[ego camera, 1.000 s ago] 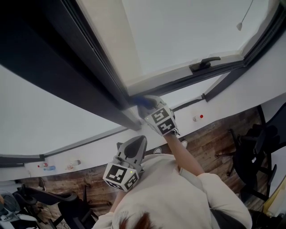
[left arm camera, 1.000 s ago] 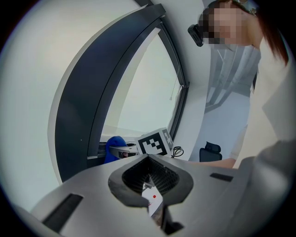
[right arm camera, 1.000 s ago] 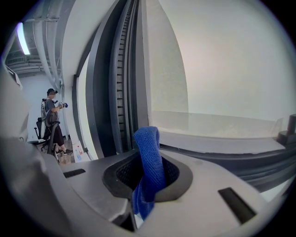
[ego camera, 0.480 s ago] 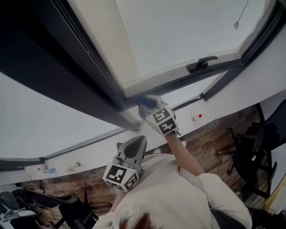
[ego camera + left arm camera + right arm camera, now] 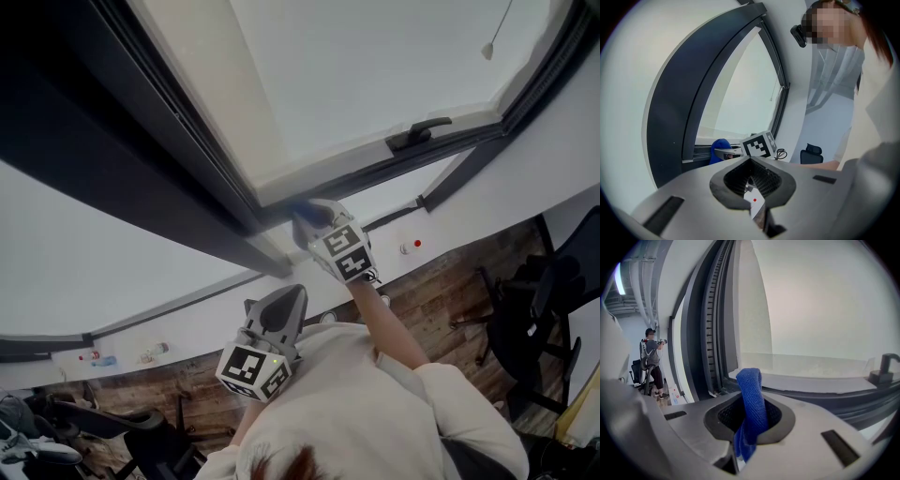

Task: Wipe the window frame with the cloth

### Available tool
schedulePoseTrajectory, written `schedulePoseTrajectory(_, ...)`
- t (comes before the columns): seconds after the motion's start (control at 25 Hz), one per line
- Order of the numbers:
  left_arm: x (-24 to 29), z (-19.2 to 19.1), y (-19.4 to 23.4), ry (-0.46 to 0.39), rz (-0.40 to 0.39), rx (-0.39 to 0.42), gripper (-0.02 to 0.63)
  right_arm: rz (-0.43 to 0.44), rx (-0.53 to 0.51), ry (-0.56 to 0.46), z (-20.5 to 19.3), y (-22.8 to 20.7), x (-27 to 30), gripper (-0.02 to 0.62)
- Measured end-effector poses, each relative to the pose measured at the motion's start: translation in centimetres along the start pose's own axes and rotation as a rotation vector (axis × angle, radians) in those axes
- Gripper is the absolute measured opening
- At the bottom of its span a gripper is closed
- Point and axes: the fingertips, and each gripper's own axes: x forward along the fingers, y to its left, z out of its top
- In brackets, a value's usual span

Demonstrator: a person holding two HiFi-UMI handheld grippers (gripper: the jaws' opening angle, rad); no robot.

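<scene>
My right gripper [image 5: 309, 220] is shut on a blue cloth [image 5: 751, 401] and presses it against the bottom rail of the dark window frame [image 5: 337, 183], near the corner where the rail meets the upright. The cloth [image 5: 302, 214] shows as a blue tip at the jaws, and the left gripper view catches it [image 5: 720, 149] beside the right gripper's marker cube [image 5: 758, 144]. My left gripper [image 5: 281, 314] hangs lower, close to my chest, away from the frame, with its jaws shut on nothing.
A black window handle [image 5: 419, 133] sits on the bottom rail to the right. A blind cord with a small weight [image 5: 487, 49] hangs over the pane. Black office chairs [image 5: 530, 319] stand on the wood floor. A person [image 5: 651, 359] stands far off.
The right gripper with the cloth has slid slightly along the bottom rail at the frame corner. The left gripper has stayed where it was.
</scene>
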Motion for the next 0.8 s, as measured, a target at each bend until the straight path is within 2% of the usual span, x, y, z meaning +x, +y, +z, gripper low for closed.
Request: schedulePoseTrajectory(0.8,1.2,0.0,-1.0,0.004,-0.020,0.007,0.009,-0.046,0.026,-0.008,-0.4,-2.8,-1.4,0.049)
